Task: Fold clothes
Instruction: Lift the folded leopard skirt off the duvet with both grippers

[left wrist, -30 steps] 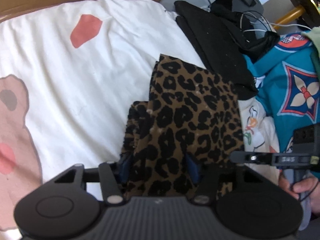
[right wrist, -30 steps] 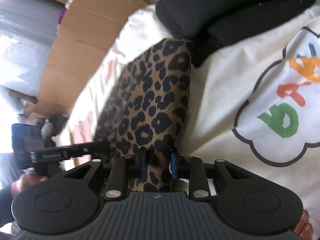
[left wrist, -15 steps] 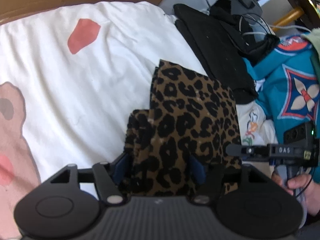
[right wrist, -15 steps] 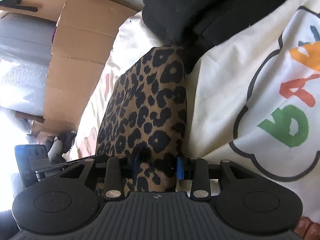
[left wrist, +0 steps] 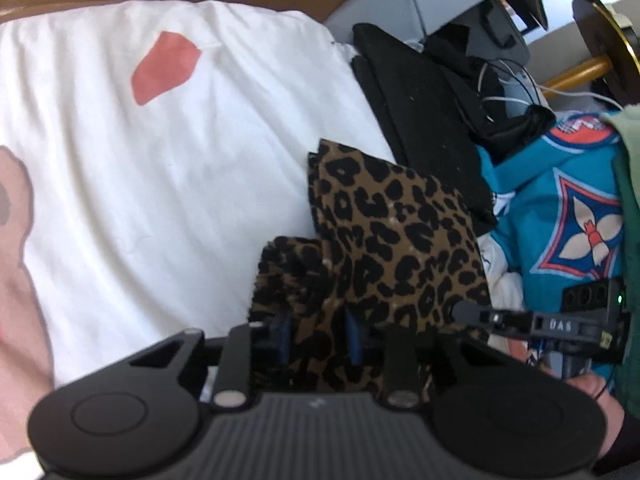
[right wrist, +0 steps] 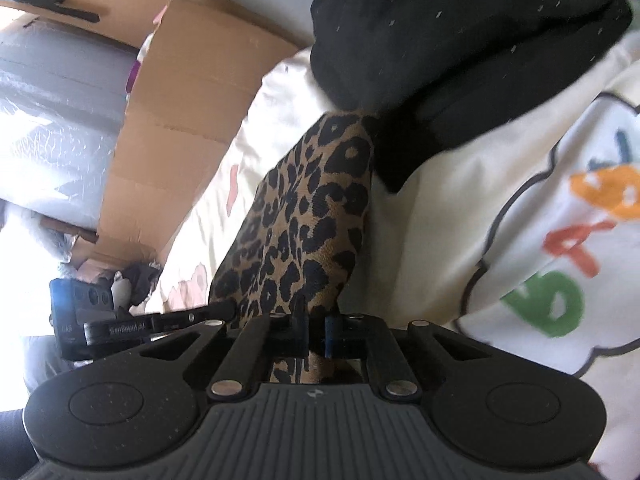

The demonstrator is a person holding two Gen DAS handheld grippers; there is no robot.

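"DAS" on right gripper (left wrist: 560, 326) — "GenRobot.AI", blurred, on left gripper (right wrist: 124, 327)

Home bedroom: printed bedsheet (left wrist: 168, 184), clothes pile (left wrist: 432, 120)

A leopard-print garment (left wrist: 396, 240), brown with black spots, is lying folded into a narrow strip and stretching forward from the jaws. Its near end is sitting pinched between both pairs of jaws, a darker bunched fold hanging just left of the left pair. Its far end (right wrist: 344, 148) is touching dark clothing ahead.
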